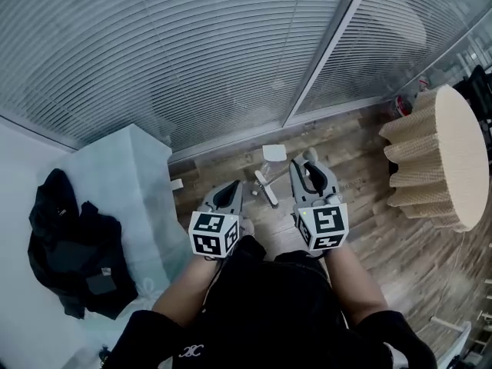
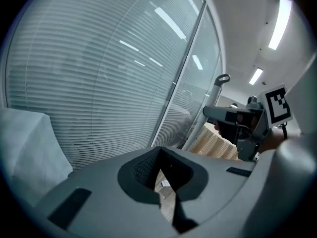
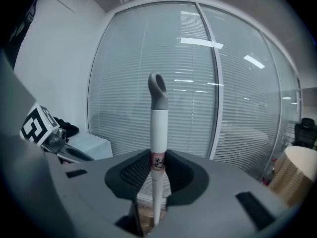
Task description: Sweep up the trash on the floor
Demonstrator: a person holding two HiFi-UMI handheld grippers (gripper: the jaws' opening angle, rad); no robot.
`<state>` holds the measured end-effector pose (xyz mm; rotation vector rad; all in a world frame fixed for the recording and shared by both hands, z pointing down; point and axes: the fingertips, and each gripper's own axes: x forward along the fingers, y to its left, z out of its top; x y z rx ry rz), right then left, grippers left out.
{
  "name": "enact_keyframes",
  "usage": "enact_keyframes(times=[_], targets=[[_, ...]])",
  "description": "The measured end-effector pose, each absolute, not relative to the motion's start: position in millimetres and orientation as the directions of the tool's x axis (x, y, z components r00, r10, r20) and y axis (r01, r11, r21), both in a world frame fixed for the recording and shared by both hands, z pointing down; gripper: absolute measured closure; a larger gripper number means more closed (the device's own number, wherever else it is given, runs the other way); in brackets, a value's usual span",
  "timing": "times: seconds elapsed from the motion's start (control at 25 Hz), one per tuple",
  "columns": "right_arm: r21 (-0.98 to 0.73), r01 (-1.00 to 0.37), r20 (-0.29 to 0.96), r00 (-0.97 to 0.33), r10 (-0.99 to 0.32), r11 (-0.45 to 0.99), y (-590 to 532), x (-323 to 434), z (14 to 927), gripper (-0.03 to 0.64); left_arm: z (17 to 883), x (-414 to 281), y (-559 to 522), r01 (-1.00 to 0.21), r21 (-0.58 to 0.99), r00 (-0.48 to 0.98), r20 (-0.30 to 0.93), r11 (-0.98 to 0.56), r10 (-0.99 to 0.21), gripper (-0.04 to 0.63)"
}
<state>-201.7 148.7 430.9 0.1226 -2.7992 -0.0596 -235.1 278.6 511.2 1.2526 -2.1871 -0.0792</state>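
My right gripper (image 1: pixel 311 177) (image 3: pixel 156 185) is shut on a white broom handle (image 3: pixel 159 133) with a grey hollow tip (image 3: pixel 158 90), which stands upright between the jaws. In the head view the handle's grey tip (image 1: pixel 309 157) shows above the gripper, and a white bar (image 1: pixel 266 187) lies on the wooden floor below it. A white scrap of paper (image 1: pixel 274 153) lies near the glass wall. My left gripper (image 1: pixel 228 194) (image 2: pixel 161 192) is shut with nothing in it, just left of the right one. The left gripper view shows the right gripper (image 2: pixel 247 125) on the handle (image 2: pixel 214 99).
A glass wall with blinds (image 1: pixel 231 52) runs along the far side. A pale box (image 1: pixel 123 191) stands at the left beside a white surface with a black jacket (image 1: pixel 65 244) on it. A round corrugated cardboard piece (image 1: pixel 442 156) stands at the right.
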Motion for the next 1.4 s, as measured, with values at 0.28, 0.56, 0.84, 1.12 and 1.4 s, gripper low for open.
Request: enact_keyframes(times=[0.28,0.56,0.84,1.12,1.4], targets=[[0.016,-0.138,0.338,-0.932,-0.135,0.990,154,-253,463,0.518,522,-260,291,-0.719,0.349,-0.396,0.505,0.601,-0.767,0.598],[-0.157,-0.432,0.427,-0.841,-0.333,0.888,68,-268,531,0.518,524,-267,290,-0.745,0.321,-0.372,0.529,0.585,-0.763,0.598],[-0.276,-0.770,0.512,-0.625,-0.590,0.576,-52,-159,600,0.518,531,-272,282,-0.785,0.299,-0.313,0.564,0.543,-0.764,0.598],[-0.280,-0.855,0.553,-0.516,-0.655,0.437,-80,-49,624,0.518,541,-250,243,-0.848,0.296,-0.198,0.593,0.440,-0.781,0.598],[-0.270,-0.914,0.581,-0.404,-0.706,0.301,-90,57,633,0.515,528,-202,175,-0.918,0.286,-0.068,0.567,0.274,-0.821,0.598]])
